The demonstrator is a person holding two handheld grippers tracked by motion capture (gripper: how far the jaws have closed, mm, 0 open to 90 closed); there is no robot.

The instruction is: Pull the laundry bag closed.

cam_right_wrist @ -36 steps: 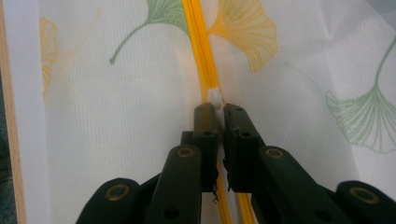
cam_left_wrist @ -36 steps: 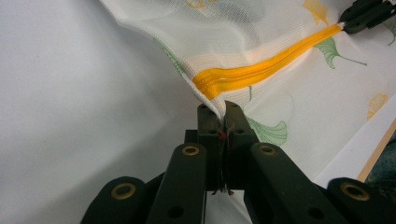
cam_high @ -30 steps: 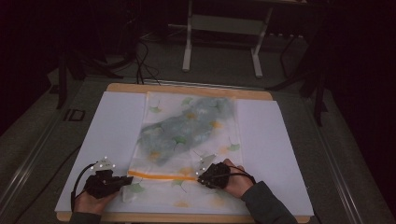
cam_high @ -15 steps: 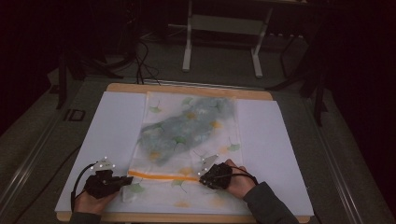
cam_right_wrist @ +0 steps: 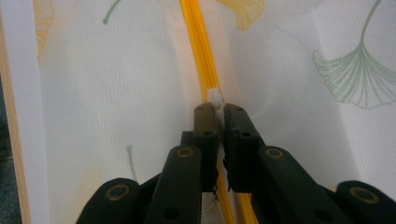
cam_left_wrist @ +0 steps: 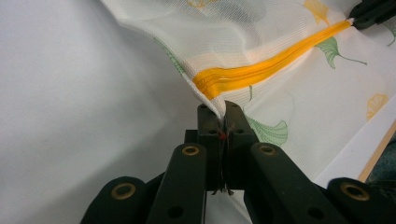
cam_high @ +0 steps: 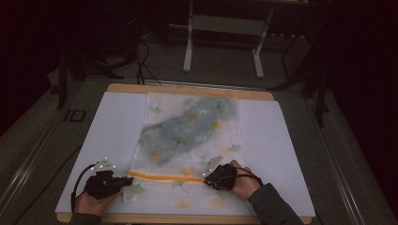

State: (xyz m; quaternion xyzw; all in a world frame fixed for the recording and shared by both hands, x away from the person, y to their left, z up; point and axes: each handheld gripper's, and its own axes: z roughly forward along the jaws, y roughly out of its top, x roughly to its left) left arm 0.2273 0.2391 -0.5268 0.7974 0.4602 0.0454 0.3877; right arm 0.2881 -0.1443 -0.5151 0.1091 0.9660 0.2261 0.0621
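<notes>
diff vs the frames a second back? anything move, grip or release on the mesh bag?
Nothing visibly changed. The left gripper stays shut on the mesh bag at the left end of the orange zipper, and the right gripper stays shut on the zipper pull toward the right end. The bag lies flat on the white sheet as before.

One mesh bag, one orange zipper, two grippers, one white sheet

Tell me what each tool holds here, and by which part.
Both grip the mesh bag. The left tool pinches its corner edge at the end of the orange zipper; the right tool pinches the white zipper pull.
</notes>
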